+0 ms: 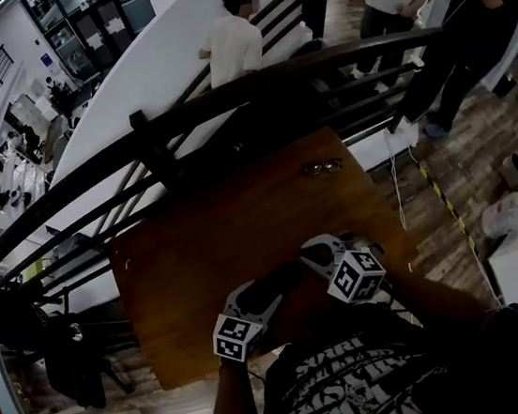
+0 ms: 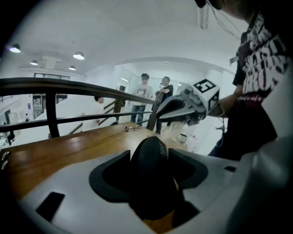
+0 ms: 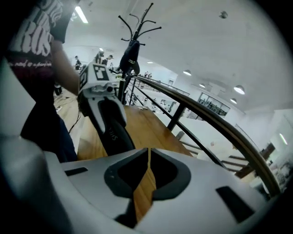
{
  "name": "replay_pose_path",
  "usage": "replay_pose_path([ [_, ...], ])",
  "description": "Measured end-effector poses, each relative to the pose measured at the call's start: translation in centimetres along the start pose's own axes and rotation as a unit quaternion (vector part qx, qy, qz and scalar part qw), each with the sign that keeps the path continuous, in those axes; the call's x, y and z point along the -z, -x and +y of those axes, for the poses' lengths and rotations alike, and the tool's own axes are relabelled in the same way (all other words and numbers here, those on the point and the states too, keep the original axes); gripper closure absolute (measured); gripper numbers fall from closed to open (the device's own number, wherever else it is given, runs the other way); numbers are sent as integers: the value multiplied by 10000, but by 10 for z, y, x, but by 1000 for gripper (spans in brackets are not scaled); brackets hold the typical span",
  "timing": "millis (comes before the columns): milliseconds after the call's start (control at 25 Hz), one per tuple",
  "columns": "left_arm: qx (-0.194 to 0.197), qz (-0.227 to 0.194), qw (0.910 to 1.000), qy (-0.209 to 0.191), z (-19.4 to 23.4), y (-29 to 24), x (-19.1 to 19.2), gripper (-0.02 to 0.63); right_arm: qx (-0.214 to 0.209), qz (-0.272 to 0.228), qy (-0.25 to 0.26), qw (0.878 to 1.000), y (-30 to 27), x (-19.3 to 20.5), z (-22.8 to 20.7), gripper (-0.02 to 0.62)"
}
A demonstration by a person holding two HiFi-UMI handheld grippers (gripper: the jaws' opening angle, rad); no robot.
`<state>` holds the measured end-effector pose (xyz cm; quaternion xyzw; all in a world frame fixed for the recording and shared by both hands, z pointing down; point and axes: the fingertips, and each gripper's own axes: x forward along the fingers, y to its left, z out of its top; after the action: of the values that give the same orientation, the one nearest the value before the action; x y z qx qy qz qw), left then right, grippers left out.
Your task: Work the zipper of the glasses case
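Slippage looms: left gripper (image 2: 151, 156) clamps the smooth glasses case (image 2: 152, 176) above the table (image 1: 207, 246), and the right gripper (image 3: 148, 157) (jaws pressed together, empty) may twist it loose tugging the zipper.

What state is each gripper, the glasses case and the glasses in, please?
Left gripper: shut on the glasses case.
Right gripper: shut, empty.
Glasses case: held in the left gripper; zipper state unclear.
Glasses: lying at the far edge of the table, outside the case.
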<state>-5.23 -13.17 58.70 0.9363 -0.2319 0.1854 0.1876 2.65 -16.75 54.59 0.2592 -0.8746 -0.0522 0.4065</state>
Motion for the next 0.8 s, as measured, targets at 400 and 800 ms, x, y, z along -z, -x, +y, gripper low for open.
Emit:
replay_pose_path([
  [400, -828, 1130, 9896, 335, 45, -69, 89, 333, -557, -171, -885, 9944, -1, 24, -5, 594],
  [800, -1444, 700, 9850, 642, 77, -28, 57, 331, -848, -502, -1397, 9853, 6, 14, -20, 594],
])
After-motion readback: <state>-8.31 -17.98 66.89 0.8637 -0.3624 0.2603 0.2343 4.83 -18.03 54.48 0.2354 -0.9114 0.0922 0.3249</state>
